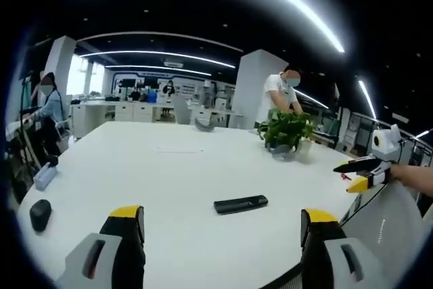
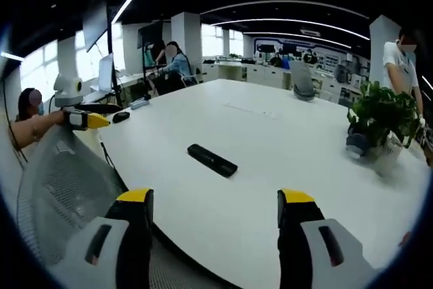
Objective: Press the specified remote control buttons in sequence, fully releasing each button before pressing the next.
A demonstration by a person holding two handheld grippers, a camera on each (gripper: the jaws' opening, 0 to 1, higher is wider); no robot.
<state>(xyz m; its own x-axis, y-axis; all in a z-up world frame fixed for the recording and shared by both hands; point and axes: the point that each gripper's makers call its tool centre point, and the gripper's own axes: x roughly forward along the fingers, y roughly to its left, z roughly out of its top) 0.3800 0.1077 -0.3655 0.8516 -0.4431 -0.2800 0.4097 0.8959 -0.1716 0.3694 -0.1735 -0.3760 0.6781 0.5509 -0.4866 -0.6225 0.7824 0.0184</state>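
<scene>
A black remote control (image 1: 241, 204) lies flat on the white table (image 1: 169, 167), just beyond my left gripper (image 1: 222, 220), whose yellow-tipped jaws stand wide apart with nothing between them. In the right gripper view the remote (image 2: 212, 160) lies a short way ahead of my right gripper (image 2: 215, 202), which is also open and empty. Both grippers hover near the table's edge and touch nothing. The right gripper (image 1: 350, 174) reaches in from the right of the left gripper view, held by a hand. The left gripper (image 2: 108, 114) reaches in from the left of the right gripper view.
A potted plant (image 1: 287, 130) (image 2: 382, 116) stands on the far side of the table. A small black object (image 1: 40, 213) and a pale one (image 1: 45, 176) lie near one end. A mesh chair back (image 2: 67, 187) stands at the table's edge. People (image 1: 281, 93) are at desks behind.
</scene>
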